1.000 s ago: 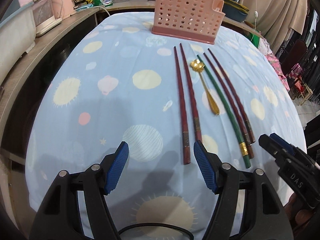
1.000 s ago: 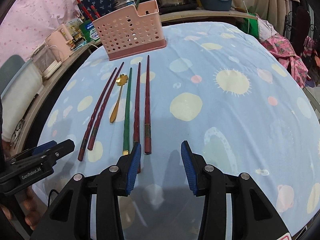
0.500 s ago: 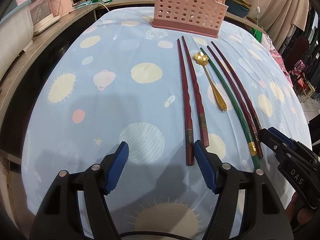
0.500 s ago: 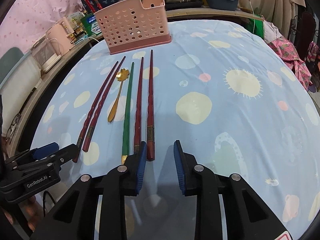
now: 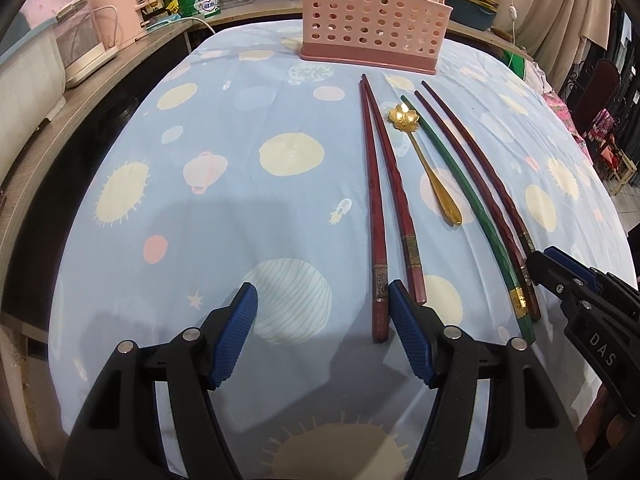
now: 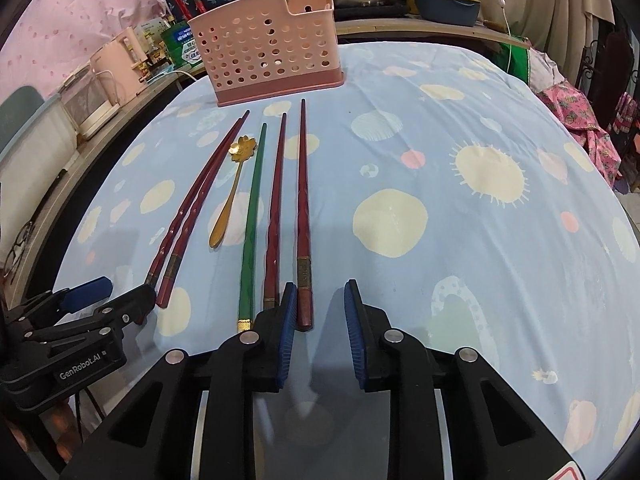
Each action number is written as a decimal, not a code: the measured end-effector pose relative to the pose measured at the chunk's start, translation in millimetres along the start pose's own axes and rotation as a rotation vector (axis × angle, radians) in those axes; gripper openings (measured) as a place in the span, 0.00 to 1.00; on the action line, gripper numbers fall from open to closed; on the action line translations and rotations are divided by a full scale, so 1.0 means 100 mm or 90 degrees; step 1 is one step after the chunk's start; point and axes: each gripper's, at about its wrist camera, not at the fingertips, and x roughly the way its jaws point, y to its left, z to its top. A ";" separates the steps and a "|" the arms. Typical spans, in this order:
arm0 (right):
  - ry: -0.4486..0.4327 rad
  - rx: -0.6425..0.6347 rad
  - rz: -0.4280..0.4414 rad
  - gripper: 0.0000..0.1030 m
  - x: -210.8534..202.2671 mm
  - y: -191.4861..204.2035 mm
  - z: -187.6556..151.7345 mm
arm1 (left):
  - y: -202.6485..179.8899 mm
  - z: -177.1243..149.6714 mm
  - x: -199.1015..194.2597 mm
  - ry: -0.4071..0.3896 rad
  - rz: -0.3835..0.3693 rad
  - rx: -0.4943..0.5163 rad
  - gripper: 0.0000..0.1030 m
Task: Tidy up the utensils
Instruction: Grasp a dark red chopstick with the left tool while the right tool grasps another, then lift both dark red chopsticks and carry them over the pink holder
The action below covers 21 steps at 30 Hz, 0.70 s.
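Note:
Several dark red chopsticks [image 5: 376, 200] [image 6: 303, 216], one green chopstick [image 5: 472, 200] [image 6: 252, 216] and a gold flower-bowl spoon [image 5: 432, 168] [image 6: 228, 204] lie in a row on the blue patterned cloth. A pink perforated utensil basket [image 5: 372, 20] [image 6: 268, 60] stands beyond their tips. My left gripper [image 5: 322, 308] is open and empty, its right finger beside the leftmost chopstick's handle end. My right gripper [image 6: 320, 304] is open and empty, its left finger next to the rightmost red chopstick's handle end.
A counter [image 5: 100, 64] with pink appliances runs along the left. Pots and a blue dish [image 6: 444, 0] stand behind the basket. The table drops off at the right edge, where a chair [image 5: 608, 92] and clothes show.
Both grippers have moved forward toward the chopstick handles. The right gripper's jaws narrowed, then widened a little. The utensils have not moved.

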 end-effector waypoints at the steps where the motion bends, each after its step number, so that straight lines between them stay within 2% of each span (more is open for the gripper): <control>1: -0.001 0.000 -0.001 0.19 0.00 0.00 0.00 | 0.00 0.00 0.00 -0.004 0.002 0.002 0.62; 4: -0.002 -0.001 -0.004 0.14 0.00 -0.01 0.00 | -0.01 0.00 -0.01 -0.011 0.001 0.007 0.54; 7: -0.001 0.001 -0.002 0.09 0.00 -0.01 0.00 | -0.01 0.01 -0.02 -0.014 -0.009 0.009 0.38; 9: -0.002 0.000 -0.002 0.09 0.00 -0.01 0.00 | 0.00 0.01 -0.03 -0.014 -0.019 0.008 0.23; 12: -0.002 0.000 0.002 0.08 -0.01 -0.01 0.00 | 0.01 0.01 -0.04 -0.010 -0.036 0.003 0.10; 16: -0.003 -0.002 0.007 0.08 -0.05 0.00 0.00 | 0.05 0.02 -0.07 -0.001 -0.067 -0.015 0.08; 21: -0.020 0.000 0.016 0.07 -0.18 0.01 0.03 | 0.08 0.06 -0.20 -0.017 -0.072 -0.025 0.08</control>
